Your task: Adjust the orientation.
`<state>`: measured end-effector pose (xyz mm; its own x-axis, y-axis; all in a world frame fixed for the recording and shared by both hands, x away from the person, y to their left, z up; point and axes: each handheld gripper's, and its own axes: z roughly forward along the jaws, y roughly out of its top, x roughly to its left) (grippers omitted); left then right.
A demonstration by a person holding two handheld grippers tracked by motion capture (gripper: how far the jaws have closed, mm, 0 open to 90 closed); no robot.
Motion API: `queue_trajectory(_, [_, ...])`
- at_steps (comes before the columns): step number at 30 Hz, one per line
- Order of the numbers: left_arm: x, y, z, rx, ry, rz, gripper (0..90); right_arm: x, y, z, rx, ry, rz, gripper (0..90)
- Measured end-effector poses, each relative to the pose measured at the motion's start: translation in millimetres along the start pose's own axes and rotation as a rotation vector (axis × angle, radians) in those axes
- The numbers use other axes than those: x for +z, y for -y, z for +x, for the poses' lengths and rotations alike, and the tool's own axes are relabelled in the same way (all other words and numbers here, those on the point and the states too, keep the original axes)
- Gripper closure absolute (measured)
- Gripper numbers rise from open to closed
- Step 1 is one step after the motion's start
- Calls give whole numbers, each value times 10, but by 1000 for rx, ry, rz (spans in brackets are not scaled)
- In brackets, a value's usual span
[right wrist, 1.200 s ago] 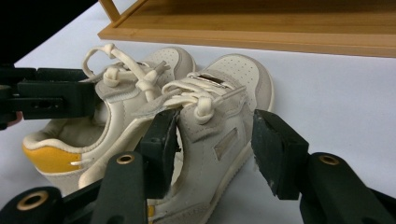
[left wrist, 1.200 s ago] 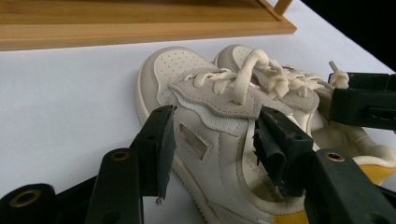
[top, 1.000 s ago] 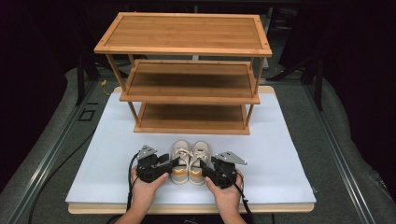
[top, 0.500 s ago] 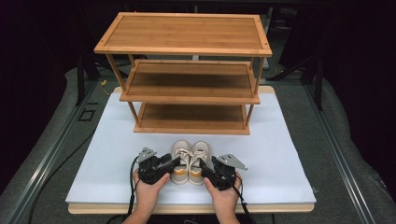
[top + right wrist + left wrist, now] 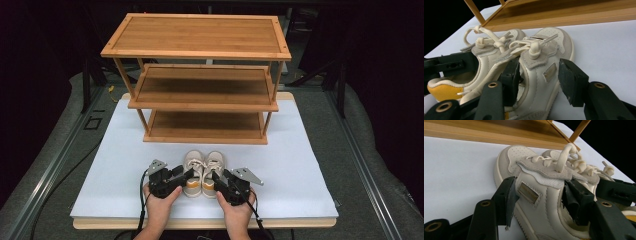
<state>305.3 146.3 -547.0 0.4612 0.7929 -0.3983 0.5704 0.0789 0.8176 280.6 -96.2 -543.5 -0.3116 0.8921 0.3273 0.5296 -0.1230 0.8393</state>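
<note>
Both hands have drawn back a little toward the near edge of the white surface point(image 5: 110, 165) since the earlier frames, and the pair of small shoes has come along with them, staying in front of the bamboo shoe rack point(image 5: 200, 75).

Left tool point(image 5: 176, 177) pinches the left shoe point(image 5: 193, 167): one pad sits on the outer wall beside the small label point(image 5: 529, 193), the other is tucked inside the collar. Right tool point(image 5: 224, 181) does the same with the right shoe point(image 5: 214, 170), one pad outside on the cream leather, one inside the opening.

Judging by their size, the shoes look light. Their side walls look soft and will probably fold under pressure, so a grip low on the collar seems better than one on the tongue or the loose laces point(image 5: 499, 42). Smooth leather could slip, while the rubber sole may drag on the surface.
</note>
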Motion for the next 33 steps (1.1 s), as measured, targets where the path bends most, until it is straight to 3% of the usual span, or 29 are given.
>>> queue_trajectory(4, [15,-2,-13,6,-17,1,479,8,0,-4,7,3,3,533])
queue_trajectory(33, [-5,13,-48,15,-29,-9,532,10,2,23,33,10,-8,563])
